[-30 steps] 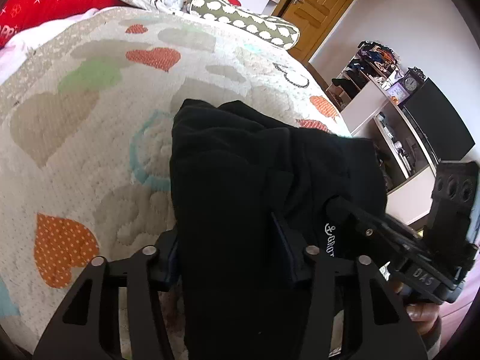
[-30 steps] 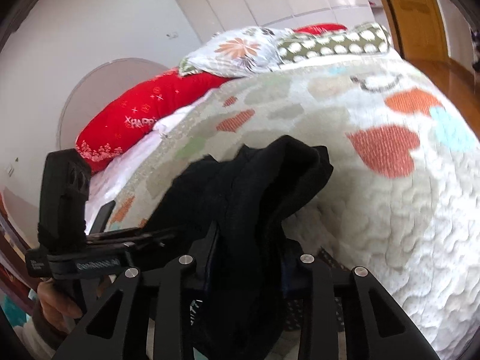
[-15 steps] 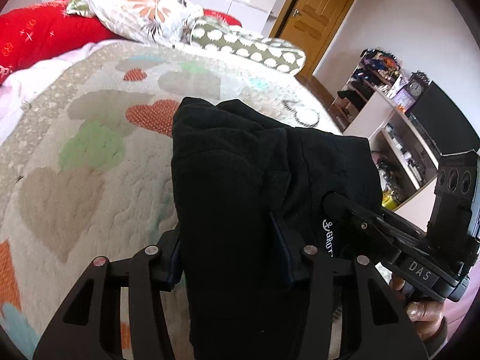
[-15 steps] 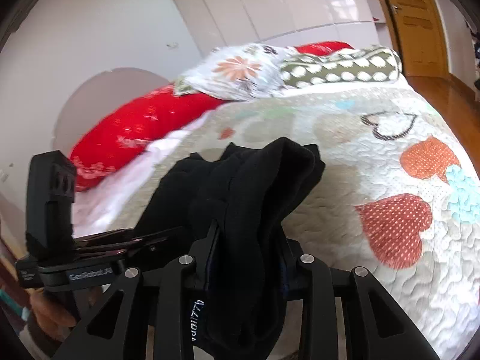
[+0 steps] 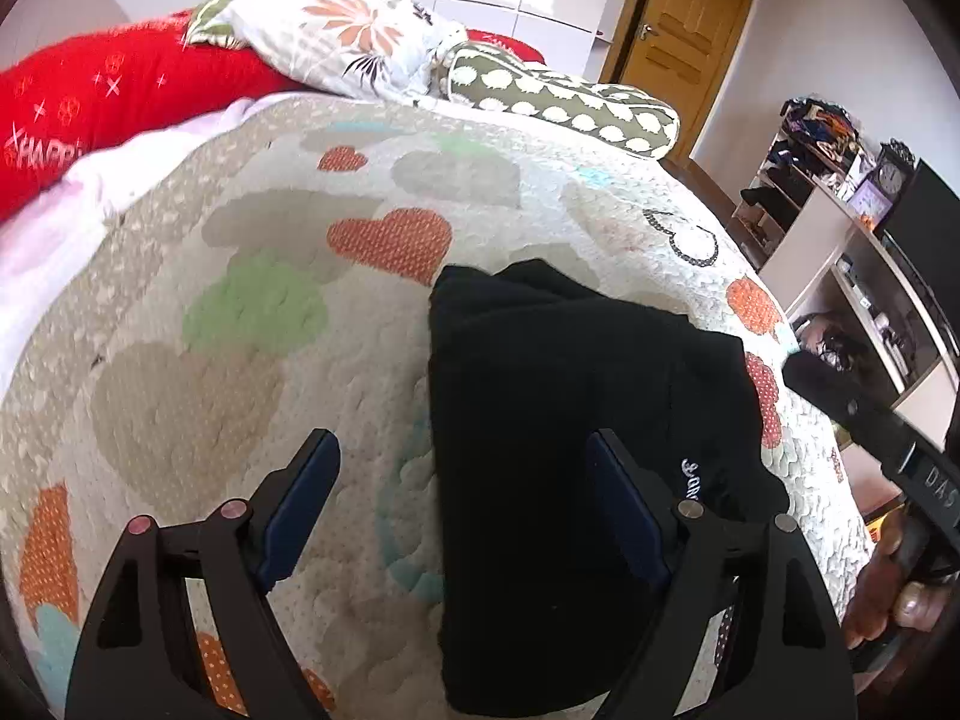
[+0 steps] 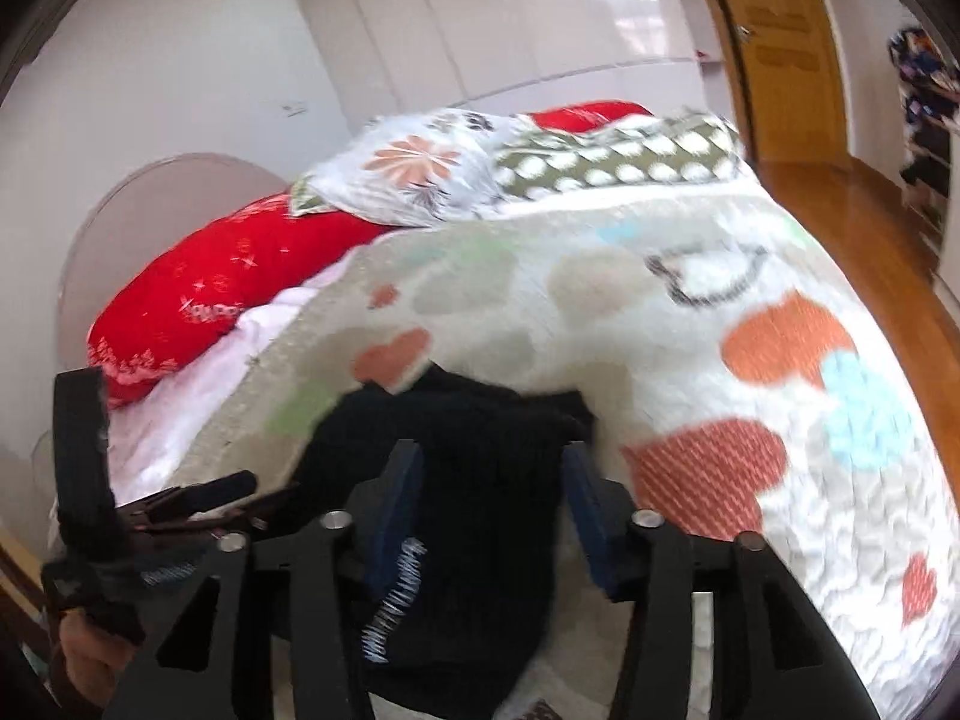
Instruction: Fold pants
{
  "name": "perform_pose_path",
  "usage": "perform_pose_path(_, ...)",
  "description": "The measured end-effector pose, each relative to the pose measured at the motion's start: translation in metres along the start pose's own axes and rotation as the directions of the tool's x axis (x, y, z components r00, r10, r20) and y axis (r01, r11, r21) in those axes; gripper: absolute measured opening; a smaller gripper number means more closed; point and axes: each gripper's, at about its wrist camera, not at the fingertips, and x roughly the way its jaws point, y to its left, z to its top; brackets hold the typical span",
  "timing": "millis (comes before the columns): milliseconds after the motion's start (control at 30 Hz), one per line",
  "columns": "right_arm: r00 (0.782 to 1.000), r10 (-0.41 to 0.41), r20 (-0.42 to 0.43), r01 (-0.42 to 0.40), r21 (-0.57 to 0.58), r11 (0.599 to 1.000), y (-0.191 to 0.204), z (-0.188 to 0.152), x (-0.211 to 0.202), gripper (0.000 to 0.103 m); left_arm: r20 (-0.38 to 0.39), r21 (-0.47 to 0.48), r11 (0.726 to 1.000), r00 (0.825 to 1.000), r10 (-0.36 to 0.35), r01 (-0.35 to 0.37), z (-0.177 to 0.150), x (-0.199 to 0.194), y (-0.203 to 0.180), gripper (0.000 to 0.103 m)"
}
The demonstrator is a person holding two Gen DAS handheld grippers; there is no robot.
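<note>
Bed (image 5: 252, 312), wide, covered by a quilted cream bedspread printed with hearts in orange, green, grey and blue. Behind it, white glossy cupboard doors (image 6: 540, 18) and a wooden door (image 5: 690, 42).

At the head of the bed: a long red pillow (image 5: 102, 102), a white flowered pillow (image 5: 348, 30) lying over its end, and an olive pillow with white spots (image 5: 558, 108) beside that.

Right of the bed in the left wrist view: white shelving (image 5: 840, 252) with small clutter, too small to name.

Pants (image 5: 570, 420), black, folded into a thick stack, lying on the near part of the bedspread. White lettering shows near one edge.

Left gripper (image 5: 462, 480): jaws have just been opening and now stand wide apart. The left finger (image 5: 300, 492) is over bare bedspread, clear of the cloth. The right finger (image 5: 624, 504) is over the black fabric; whether it touches I cannot tell. No grasp on the pants.

Right gripper (image 6: 492, 504): jaws have just been opening, roughly half apart. A bunched fold of the pants sits between the blue pads (image 6: 399, 510). View blurred; the cloth looks loose rather than pinched, and the right-hand pad appears clear of it.

A hand (image 5: 888, 594) holds the right gripper's handle at the edge of the left wrist view.
</note>
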Motion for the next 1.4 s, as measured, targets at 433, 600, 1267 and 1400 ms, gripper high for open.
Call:
perform_pose_path(433, 0.988, -0.043, -0.151, 0.046, 0.017, 0.999, -0.008, -0.010, 0.070, 0.021, -0.020, 0.048, 0.998, 0.999, 0.045, -0.044, -0.008, 0.026, -0.010, 0.088)
perform_pose_path(600, 0.992, -0.034, -0.119, 0.031, -0.028, 0.999, 0.009, -0.017, 0.029, 0.028, -0.001, 0.062, 0.996, 0.998, 0.071, -0.070, -0.011, 0.012, -0.012, 0.088)
perform_pose_path(1267, 0.992, -0.113, -0.058, 0.108, -0.084, 0.991, 0.039, -0.058, -0.027, 0.042, 0.099, 0.045, 0.990, 0.986, 0.131, -0.136, -0.043, -0.035, -0.026, 0.088)
perform_pose_path(1400, 0.990, -0.139, -0.036, 0.135, -0.087, 0.987, 0.046, -0.061, -0.040, 0.052, 0.143, 0.066, 0.983, 0.977, 0.161, -0.172, -0.049, -0.050, -0.033, 0.088)
